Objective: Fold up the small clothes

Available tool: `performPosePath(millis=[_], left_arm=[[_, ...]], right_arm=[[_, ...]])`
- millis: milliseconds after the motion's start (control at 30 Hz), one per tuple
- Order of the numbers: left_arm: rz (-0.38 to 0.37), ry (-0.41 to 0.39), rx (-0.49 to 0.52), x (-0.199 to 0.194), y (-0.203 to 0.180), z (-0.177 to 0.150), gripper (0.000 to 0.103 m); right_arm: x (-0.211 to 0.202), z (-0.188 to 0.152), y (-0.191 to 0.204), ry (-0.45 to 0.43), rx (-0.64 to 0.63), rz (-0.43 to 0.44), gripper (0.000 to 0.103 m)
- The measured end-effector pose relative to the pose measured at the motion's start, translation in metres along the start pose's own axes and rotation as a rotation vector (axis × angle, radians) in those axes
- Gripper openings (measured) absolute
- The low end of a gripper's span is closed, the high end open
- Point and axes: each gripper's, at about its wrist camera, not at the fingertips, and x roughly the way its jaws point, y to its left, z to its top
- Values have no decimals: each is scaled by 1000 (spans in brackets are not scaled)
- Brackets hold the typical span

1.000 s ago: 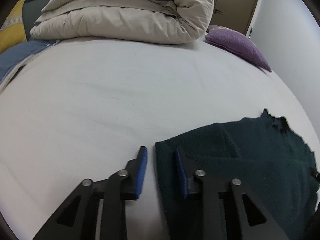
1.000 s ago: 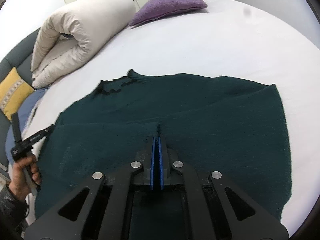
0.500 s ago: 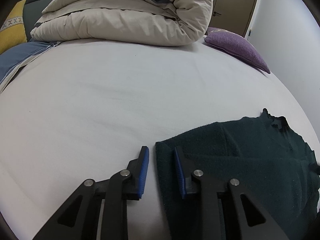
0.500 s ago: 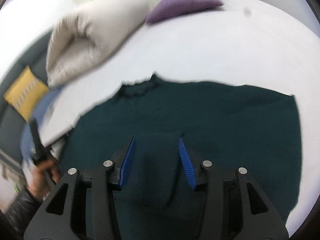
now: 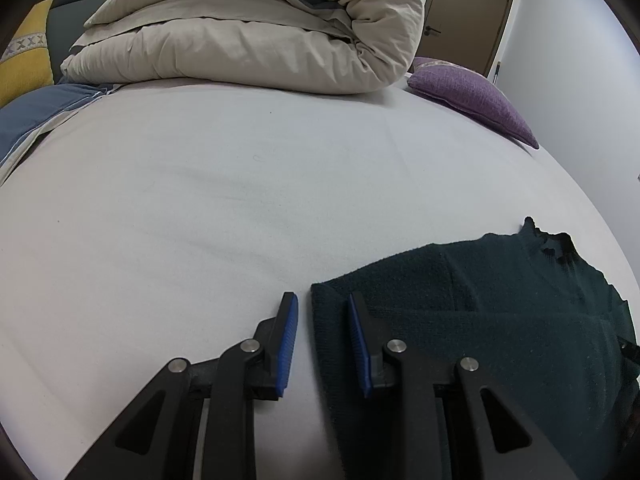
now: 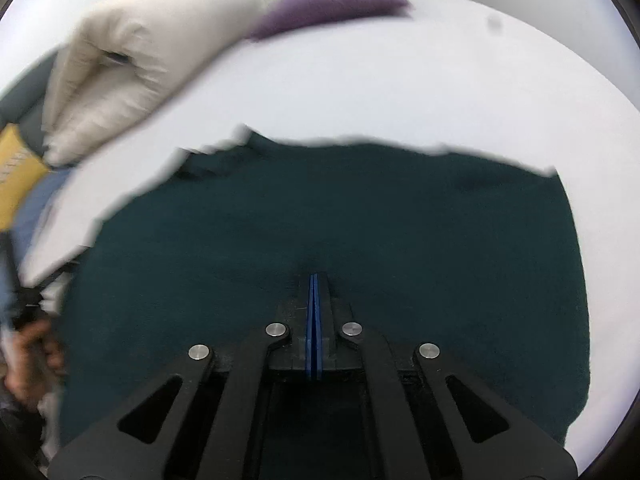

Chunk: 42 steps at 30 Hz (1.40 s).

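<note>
The dark green sweater is lying spread flat on the white bed, its collar pointing toward eleven o'clock in the right wrist view, the folded duvet and the purple cushion sitting well beyond it; the left gripper is hovering at the sweater's near corner, jaws parted, one blue pad over bare sheet and the other over the knit, with the hem edge lying between them; the right gripper is pressing low over the middle of the garment, jaws closed tight, and whether a pinch of wool is caught between them I cannot tell; the knit is looking thick, soft and limp, light enough to lift with one pinch yet likely to sag and stretch rather than hold a crease; it is probably gripping well on the ribbed pads; the best holds, to my eye, are the doubled hem corner at the left gripper and the opposite edge at three o'clock.
</note>
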Motion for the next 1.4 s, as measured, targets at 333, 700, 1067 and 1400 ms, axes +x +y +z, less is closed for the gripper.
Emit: performPosePath(millis=[333,700,1067,1400], left_arm=[[-44,-21,-12,-79,4,-26,39],[13,83,124,-65,-20,-64,33],[-10,59,106,-64,-9,-69,32],[-128,106,-59,-153,26,-118,48]], right_arm=[[-59,-12,0,-24,103,162,44],[-43,-38,30,53,-18,23,7],[-32,-37,-3,35,110,158,11],[-166,-111,-33,-59,192,212,51]])
